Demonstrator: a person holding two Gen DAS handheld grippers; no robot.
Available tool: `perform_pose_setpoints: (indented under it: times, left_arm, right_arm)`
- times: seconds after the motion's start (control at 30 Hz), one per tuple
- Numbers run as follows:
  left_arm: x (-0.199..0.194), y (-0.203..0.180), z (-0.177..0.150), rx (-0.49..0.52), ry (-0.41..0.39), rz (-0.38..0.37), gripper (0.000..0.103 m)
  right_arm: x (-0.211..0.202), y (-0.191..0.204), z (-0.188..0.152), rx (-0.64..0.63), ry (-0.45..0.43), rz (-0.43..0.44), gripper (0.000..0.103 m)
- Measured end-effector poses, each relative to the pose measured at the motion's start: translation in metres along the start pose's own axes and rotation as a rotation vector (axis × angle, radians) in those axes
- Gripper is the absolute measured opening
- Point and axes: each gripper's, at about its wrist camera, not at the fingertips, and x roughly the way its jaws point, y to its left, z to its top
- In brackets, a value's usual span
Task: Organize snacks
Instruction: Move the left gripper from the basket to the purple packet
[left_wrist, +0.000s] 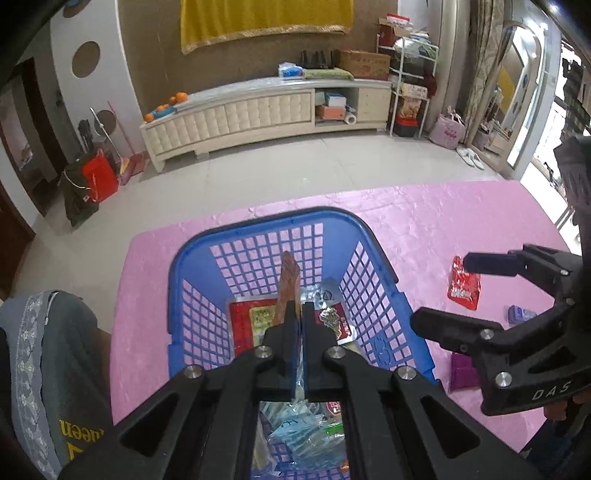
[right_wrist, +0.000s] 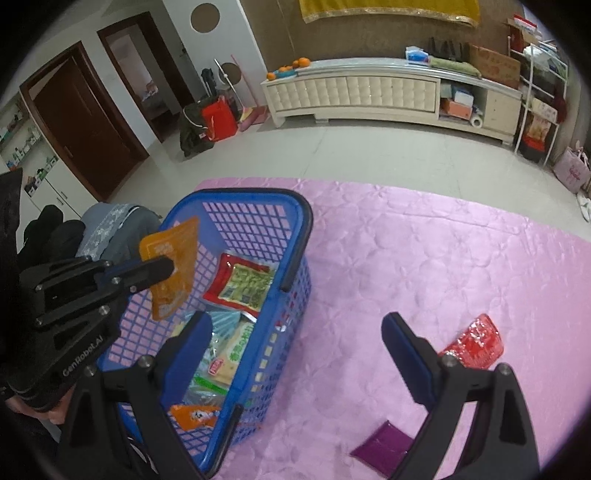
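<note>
My left tool (left_wrist: 298, 314) is clamped on an orange snack packet (right_wrist: 170, 266), holding it edge-up over the blue basket (left_wrist: 192, 258), inside its rim. The basket stands near the left edge of the table, which is covered by a pink cloth (right_wrist: 424, 251), and already holds a red-and-green packet (right_wrist: 242, 282), clear wrapped snacks and a small orange packet (right_wrist: 194, 416) at its near end. My right tool (right_wrist: 297, 334) stands wide with nothing between its fingers, over the open cloth just right of the basket. To the right, three things lie on the cloth with bare room around them: a red packet (right_wrist: 476, 343), a purple packet (right_wrist: 384, 448) at the near edge, and a small lilac packet (left_wrist: 519, 314). My tools read "GenRobot.AI" and "DAS". The packet print is too small to read.
</note>
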Motion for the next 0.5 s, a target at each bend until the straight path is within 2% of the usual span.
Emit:
perform_pose_setpoints:
  times: [0.03, 0.13, 0.2, 0.27, 0.5]
  left_arm:
    - [0.003, -0.002, -0.001, 0.012, 0.014, 0.009, 0.010]
    - [0.003, -0.004, -0.004, 0.022, 0.024, 0.023, 0.055]
    - [-0.005, -0.005, -0.008, 0.013, 0.014, 0.014, 0.058]
    - [-0.017, -0.007, -0.012, 0.004, 0.011, 0.002, 0.067]
    - [-0.061, -0.025, -0.023, 0.013, -0.041, 0.007, 0.073]
  right_arm:
    - [0.000, 0.000, -0.001, 0.000, -0.002, -0.004, 0.095]
    - [-0.002, -0.003, -0.006, 0.017, 0.012, -0.011, 0.095]
    - [-0.007, -0.005, -0.009, 0.029, 0.014, -0.005, 0.095]
    - [-0.016, -0.007, -0.012, 0.031, 0.011, -0.009, 0.095]
    - [-0.061, -0.001, -0.020, 0.024, -0.040, -0.019, 0.095]
